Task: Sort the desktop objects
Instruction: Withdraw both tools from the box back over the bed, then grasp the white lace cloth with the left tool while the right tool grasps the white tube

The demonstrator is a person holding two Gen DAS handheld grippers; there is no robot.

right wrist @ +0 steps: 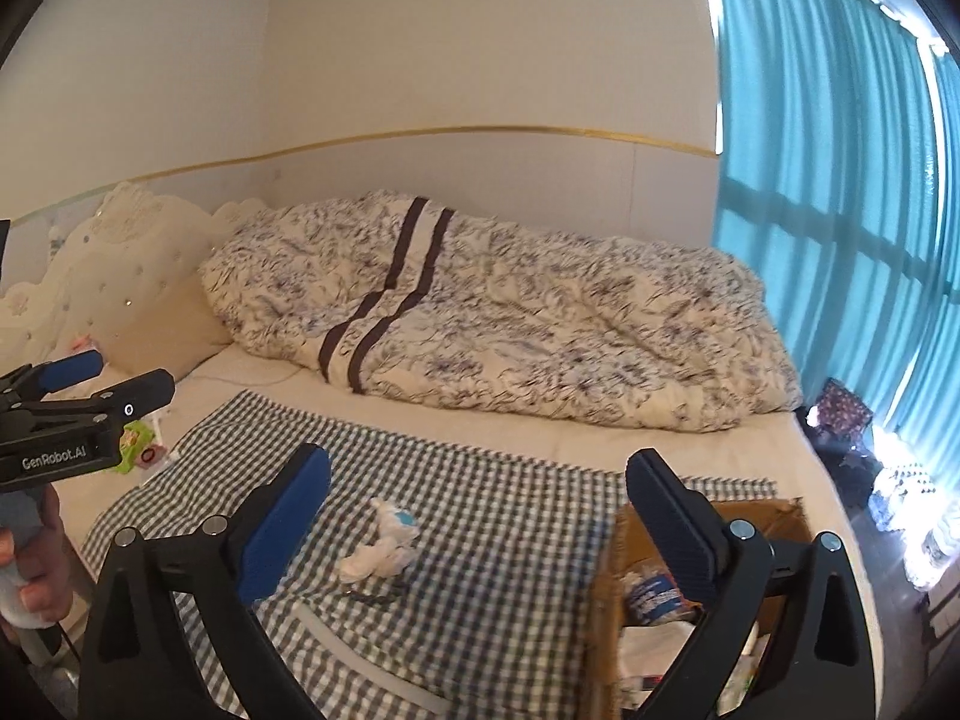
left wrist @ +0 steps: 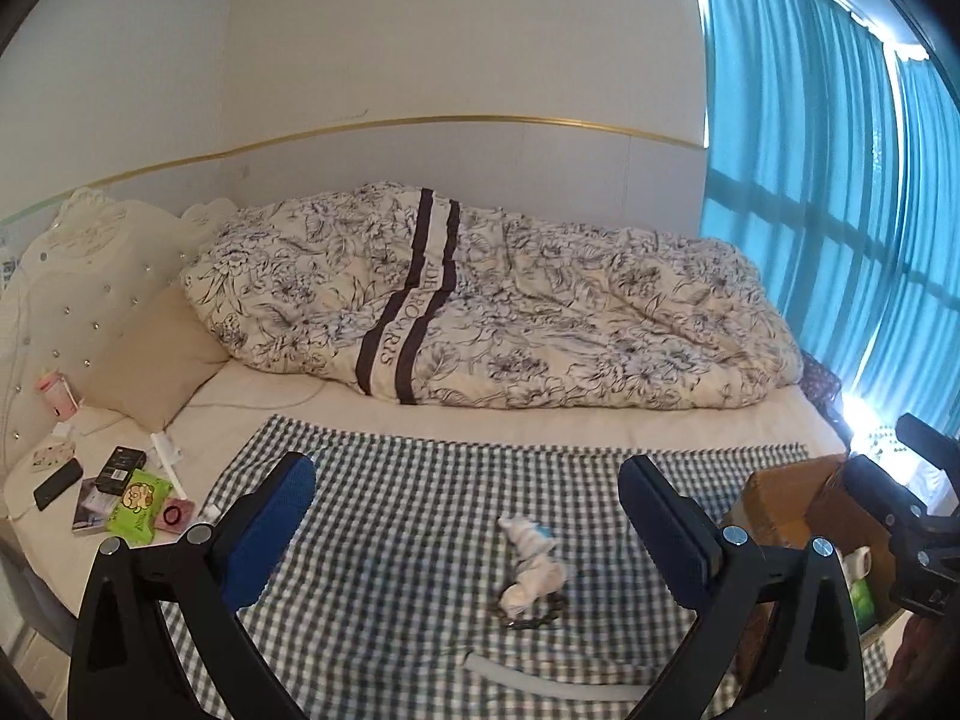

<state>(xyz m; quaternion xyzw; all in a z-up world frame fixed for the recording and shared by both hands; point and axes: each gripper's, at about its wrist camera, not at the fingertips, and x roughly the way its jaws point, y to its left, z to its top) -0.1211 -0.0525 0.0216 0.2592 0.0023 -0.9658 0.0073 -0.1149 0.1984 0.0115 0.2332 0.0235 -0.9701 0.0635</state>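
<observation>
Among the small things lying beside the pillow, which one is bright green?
The flat green packet with a cartoon print; the black box and dark phone beside it are not green.

Two fisheye views, each looking forward along a gripper's two blue-padded fingers, from above the near edge of a bed (left wrist: 420, 426) toward the far wall. The left wrist view sits over the checked cloth (left wrist: 408, 516), with the right gripper's body at its right edge. The right wrist view sits further right, above a cardboard box (right wrist: 606, 588), with the left gripper (right wrist: 90, 375) and a hand (right wrist: 36, 570) at its left edge. Both views share the cloth, the quilt (right wrist: 510, 324), the headboard (left wrist: 78, 276) and the blue curtains (right wrist: 840, 210).
</observation>
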